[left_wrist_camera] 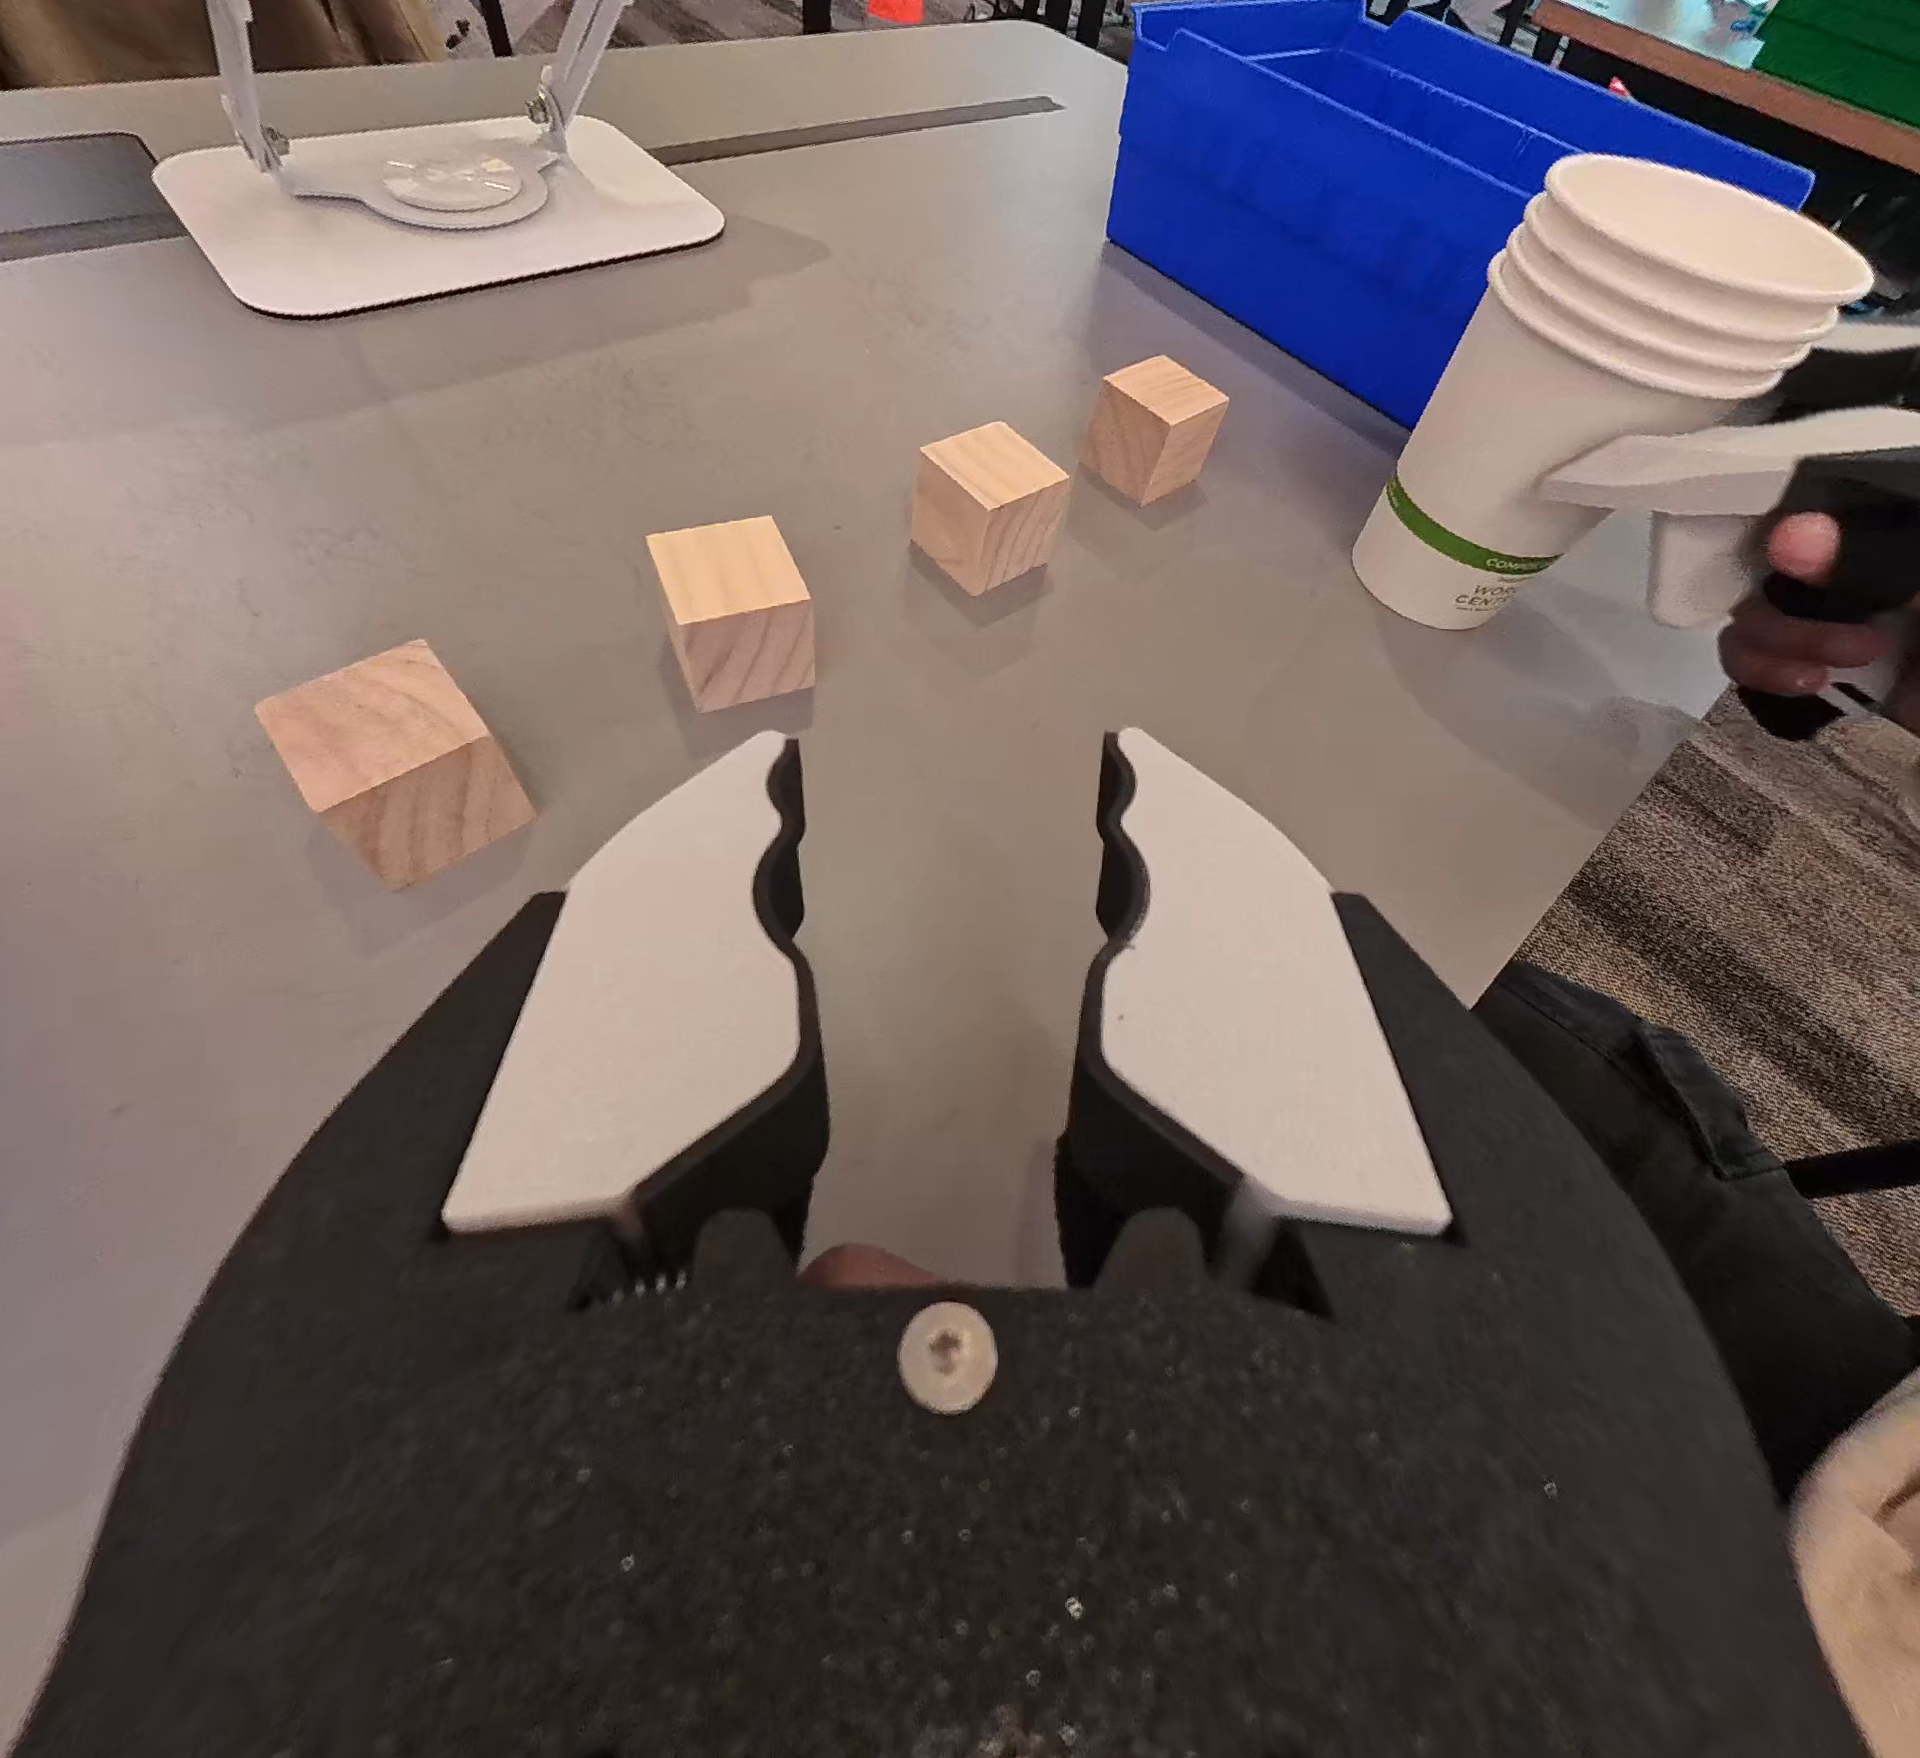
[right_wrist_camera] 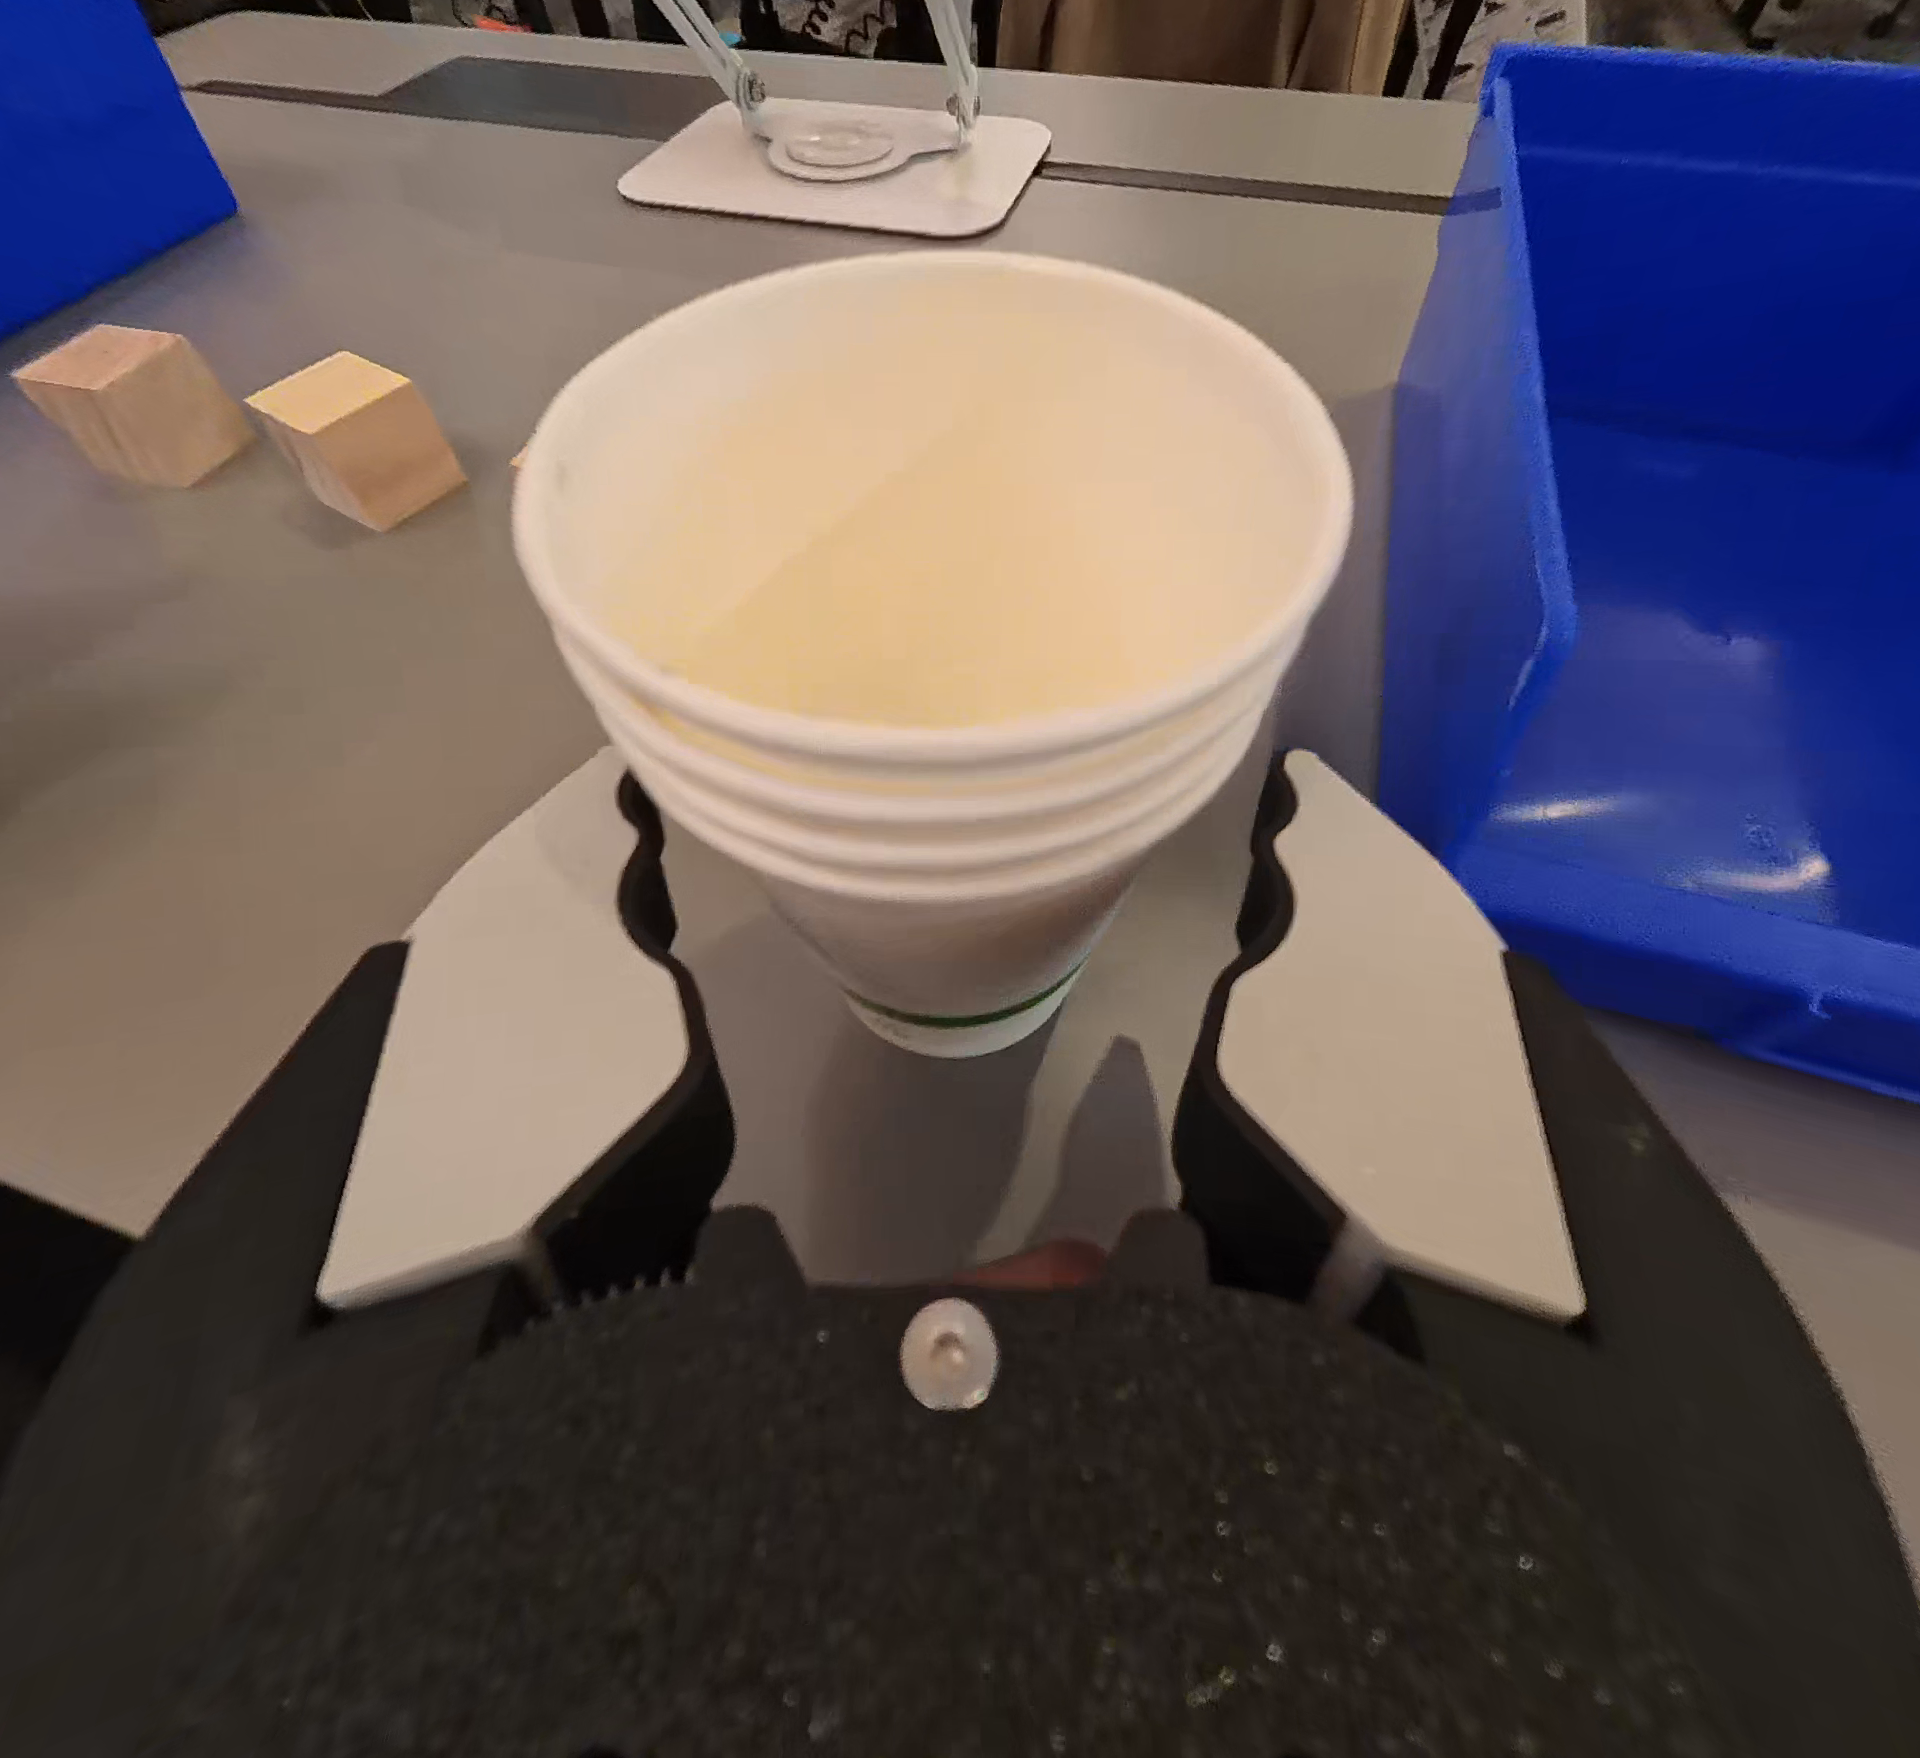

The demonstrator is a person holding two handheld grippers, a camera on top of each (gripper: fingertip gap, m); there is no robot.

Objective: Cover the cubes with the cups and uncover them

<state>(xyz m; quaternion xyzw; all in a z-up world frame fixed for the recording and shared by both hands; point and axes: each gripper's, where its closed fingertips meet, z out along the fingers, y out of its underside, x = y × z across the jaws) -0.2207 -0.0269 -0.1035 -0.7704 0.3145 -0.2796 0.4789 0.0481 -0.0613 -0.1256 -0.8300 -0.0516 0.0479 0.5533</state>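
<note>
1. My left gripper (left_wrist_camera: 951, 752) hangs over the near part of the grey table (left_wrist_camera: 312, 482), jaws apart, nothing between them.
2. My right gripper (right_wrist_camera: 951, 778) sits at the stack of white paper cups (right_wrist_camera: 935, 565); its jaws stand wide on either side of the stack. Whether the fingers (right_wrist_camera: 1340, 887) touch the cup wall I cannot tell — the rims hide the contact.
3. The stack stands upright on the table's right side, mouths up, just beside the blue bin (right_wrist_camera: 1662, 565).
4. Four wooden cubes lie uncovered in a loose row from near left to far right: first cube (left_wrist_camera: 395, 758), second cube (left_wrist_camera: 732, 612), third cube (left_wrist_camera: 987, 508), fourth cube (left_wrist_camera: 1153, 425) — all apart from one another.
5. A white stand (left_wrist_camera: 436, 212) rests at the far side of the table.
</note>
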